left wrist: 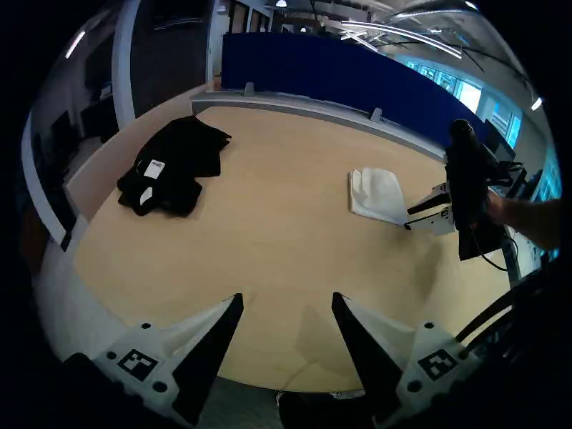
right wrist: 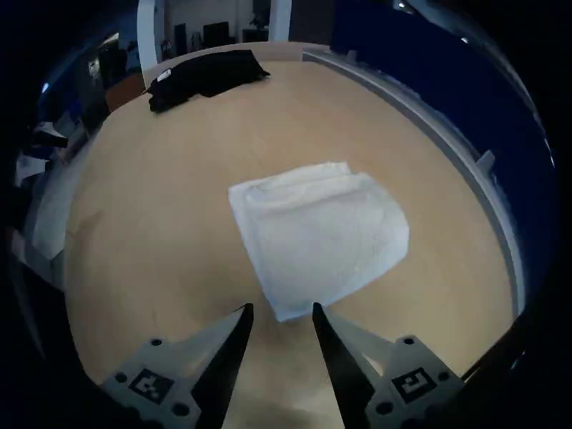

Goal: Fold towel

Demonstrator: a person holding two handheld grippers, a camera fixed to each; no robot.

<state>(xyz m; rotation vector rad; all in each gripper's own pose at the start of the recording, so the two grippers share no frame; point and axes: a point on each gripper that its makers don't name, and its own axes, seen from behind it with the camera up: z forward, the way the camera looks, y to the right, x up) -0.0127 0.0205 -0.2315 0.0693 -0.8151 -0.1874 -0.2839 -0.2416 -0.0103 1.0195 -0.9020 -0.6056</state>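
the towel (right wrist: 318, 236) is a white terry cloth, already doubled into a thick, soft-edged pad with rolled layers visible along its far edge. i judge it light, limp and a bit grippy: it will sag and peel apart if lifted by one layer, so any hold should pinch through all the layers at a corner or along a folded edge, not on the flat middle. it will not slip much on the wood, but a drag could open the stack. it lies flat on the pale wooden table (right wrist: 143, 236), directly ahead of the right gripper (right wrist: 280, 307), with its nearest corner pointing into the gap between the two fingertips. those jaws are spread, with nothing pinched; i cannot tell whether the fingers touch the cloth or hover just over it. the rest of the towel fans out forward and a little to the right of the jaws. in the left gripper view, a hand (left wrist: 511, 214) holds that same gripper at the towel's near edge. the left gripper (left wrist: 287, 297) is well apart from the towel, which sits far ahead and to the right of its jaws; they too are spread wide and hold nothing, with bare tabletop between them. a heap of black clothing (left wrist: 175, 164) lies far ahead and left of the left jaws, well clear of the towel. a blue partition (left wrist: 322, 68) runs along the table's far side.
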